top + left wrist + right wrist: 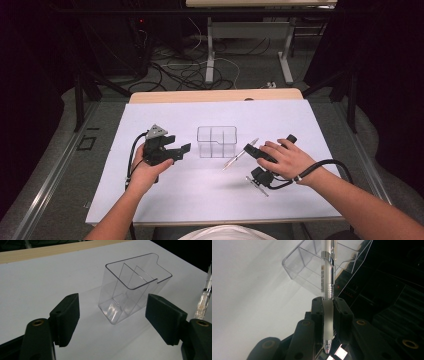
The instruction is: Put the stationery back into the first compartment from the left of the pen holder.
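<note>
You see a clear, glossy plastic organizer (130,287) standing on the smooth, matt white sheet (150,125) that covers a pale wood table (215,96), whose bare edge shows beyond the organizer. The pen (327,282) beside the organizer has a transparent shiny barrel, a frosted grip and a bright metal-looking band. The pads (65,317) facing the organizer look like matt black ribbed rubber, with brass-coloured pins in the black plastic arms

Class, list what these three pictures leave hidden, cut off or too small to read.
- Pen: its far end is cut off by the top edge of the right gripper view.
- Print on the pen: too small to read.
- Right gripper: in the high view, the hand covers its body.
- Left gripper: bottom edge cuts off its body.
</note>
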Demonstrator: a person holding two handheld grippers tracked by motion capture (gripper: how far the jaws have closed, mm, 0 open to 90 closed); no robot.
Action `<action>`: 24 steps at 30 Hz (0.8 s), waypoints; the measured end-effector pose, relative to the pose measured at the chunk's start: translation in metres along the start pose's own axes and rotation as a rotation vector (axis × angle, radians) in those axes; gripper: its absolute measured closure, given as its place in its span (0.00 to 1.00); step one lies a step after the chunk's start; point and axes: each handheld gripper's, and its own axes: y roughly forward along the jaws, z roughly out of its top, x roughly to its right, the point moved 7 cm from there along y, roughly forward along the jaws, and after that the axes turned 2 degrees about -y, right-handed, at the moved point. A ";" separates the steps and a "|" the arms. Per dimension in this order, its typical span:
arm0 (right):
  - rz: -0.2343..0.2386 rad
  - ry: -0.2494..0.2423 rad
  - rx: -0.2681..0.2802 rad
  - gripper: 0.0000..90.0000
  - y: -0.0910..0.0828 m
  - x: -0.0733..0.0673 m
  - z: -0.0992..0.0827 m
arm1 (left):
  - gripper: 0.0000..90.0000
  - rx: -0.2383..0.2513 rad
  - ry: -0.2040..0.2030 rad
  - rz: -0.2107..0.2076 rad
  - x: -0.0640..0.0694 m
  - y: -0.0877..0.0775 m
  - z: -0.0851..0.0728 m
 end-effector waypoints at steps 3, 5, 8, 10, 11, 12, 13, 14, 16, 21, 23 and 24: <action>0.001 -0.026 -0.009 0.88 -0.001 -0.001 0.003 | 0.35 -0.015 0.029 -0.014 0.005 -0.003 0.001; -0.003 -0.034 0.002 0.88 0.000 0.000 0.007 | 0.36 -0.009 0.035 -0.031 0.011 -0.004 0.003; -0.005 -0.051 0.006 0.88 -0.001 0.002 0.011 | 0.37 -0.006 0.047 -0.062 0.020 -0.004 0.007; -0.026 -0.048 0.035 0.88 0.001 0.002 0.015 | 0.38 -0.019 0.059 -0.082 0.027 -0.003 0.009; -0.031 -0.046 0.041 0.88 0.001 0.002 0.016 | 0.38 -0.025 0.070 -0.092 0.031 -0.002 0.010; -0.032 -0.050 0.041 0.88 0.001 0.003 0.017 | 0.38 -0.024 0.077 -0.095 0.034 0.000 0.010; -0.031 -0.055 0.040 0.88 0.001 0.004 0.018 | 0.38 -0.038 0.091 -0.099 0.037 0.000 0.011; -0.027 -0.065 0.035 0.88 0.000 0.005 0.019 | 0.38 -0.039 0.093 -0.103 0.040 0.002 0.012; -0.026 -0.082 0.028 0.88 0.000 0.007 0.020 | 0.39 -0.057 0.102 -0.114 0.046 0.004 0.012; -0.035 -0.098 0.042 0.88 0.001 0.012 0.024 | 0.46 -0.112 0.122 -0.144 0.058 0.010 0.009; -0.039 -0.105 0.044 0.88 0.002 0.013 0.025 | 0.50 -0.125 0.121 -0.159 0.062 0.012 0.009; -0.044 -0.105 0.050 0.88 0.002 0.015 0.026 | 0.50 -0.140 0.128 -0.161 0.064 0.012 0.008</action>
